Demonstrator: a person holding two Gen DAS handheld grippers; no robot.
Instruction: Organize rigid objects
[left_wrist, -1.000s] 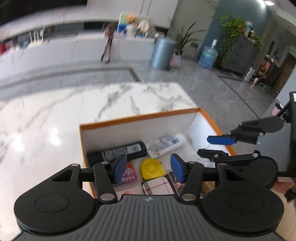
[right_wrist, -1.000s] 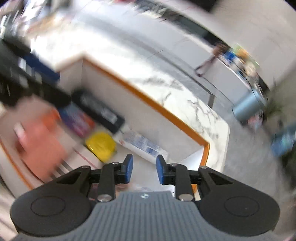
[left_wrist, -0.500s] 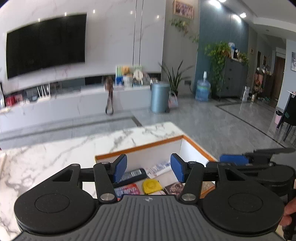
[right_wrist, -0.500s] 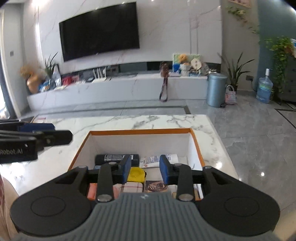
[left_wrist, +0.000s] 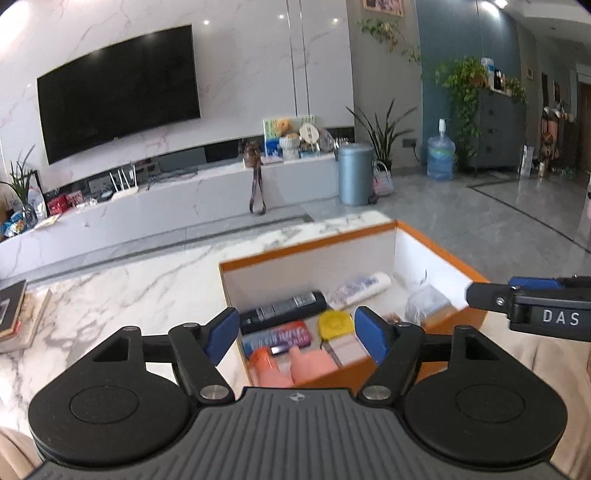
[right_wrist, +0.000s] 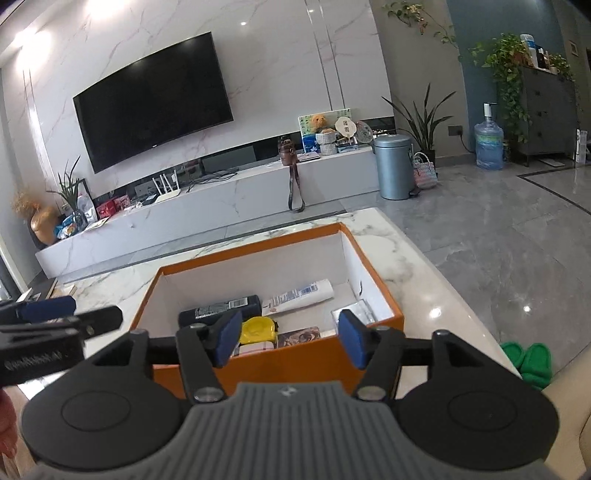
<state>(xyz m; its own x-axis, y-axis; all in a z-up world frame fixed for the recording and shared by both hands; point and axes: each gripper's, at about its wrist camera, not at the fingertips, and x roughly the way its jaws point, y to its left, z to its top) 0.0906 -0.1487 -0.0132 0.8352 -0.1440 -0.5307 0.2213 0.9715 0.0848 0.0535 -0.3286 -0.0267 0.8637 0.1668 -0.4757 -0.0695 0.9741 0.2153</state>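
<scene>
Blue pads on the left gripper (left_wrist: 293, 338) and the right gripper (right_wrist: 288, 338) are spreading apart, nothing between them. Both hang short of the orange box (right_wrist: 258, 363) on the marble table (left_wrist: 122, 295), angled down. Inside lie a black tube (left_wrist: 282, 312) and yellow tape measure (left_wrist: 334, 323). Best to commit to one item and descend squarely.

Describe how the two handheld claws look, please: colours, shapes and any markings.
Both are alike. The left claw and the right claw each have two black fingers tipped with blue pads, silver pivot screws, two round black discs and a grey ribbed body between them. Seen from the left wrist camera, the right claw carries white letters "DAS" on its side.
</scene>
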